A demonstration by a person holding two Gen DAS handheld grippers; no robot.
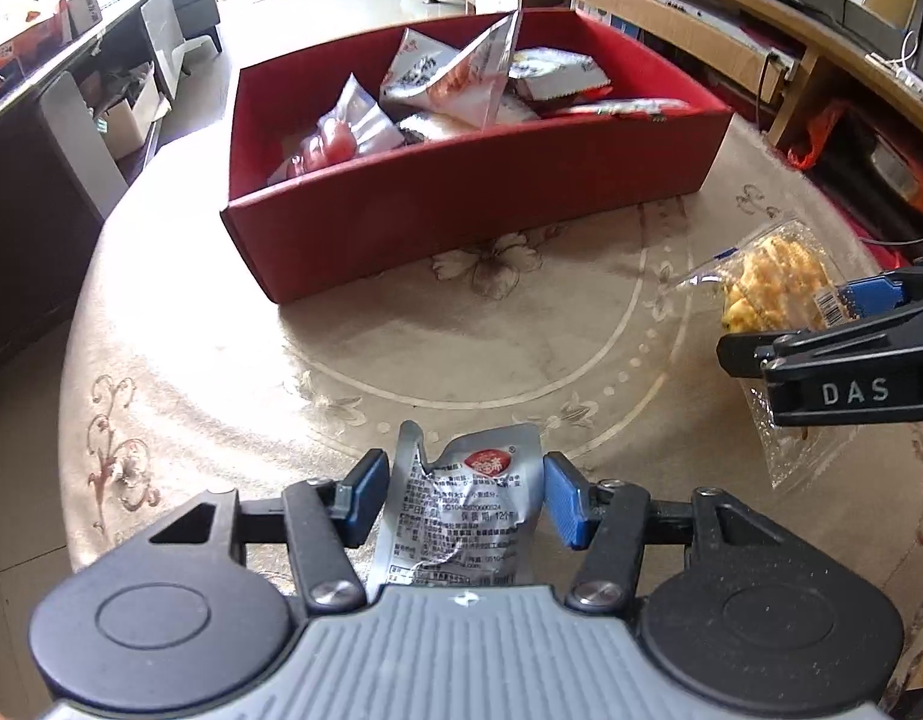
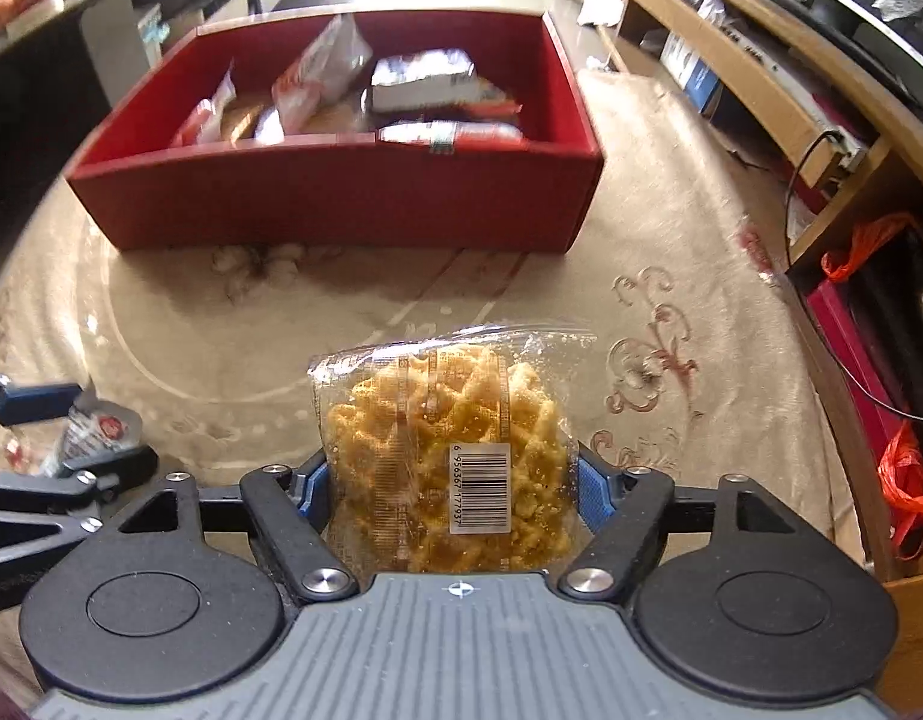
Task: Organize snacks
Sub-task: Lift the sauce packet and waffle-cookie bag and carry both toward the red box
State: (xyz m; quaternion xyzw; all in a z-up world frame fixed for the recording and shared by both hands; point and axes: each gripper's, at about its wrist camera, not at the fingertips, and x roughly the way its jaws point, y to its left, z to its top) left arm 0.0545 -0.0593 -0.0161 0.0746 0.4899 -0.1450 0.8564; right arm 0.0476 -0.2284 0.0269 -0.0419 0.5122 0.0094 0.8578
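Your left tongs (image 1: 464, 495) pinch a crumpled silver packet (image 1: 461, 510); your right tongs (image 2: 452, 489) seem to squeeze the clear bag of yellow crisps (image 2: 443, 450), both short of the red box (image 1: 461, 204). Squeezing harder crushes the crisps; the slick foil may slip.
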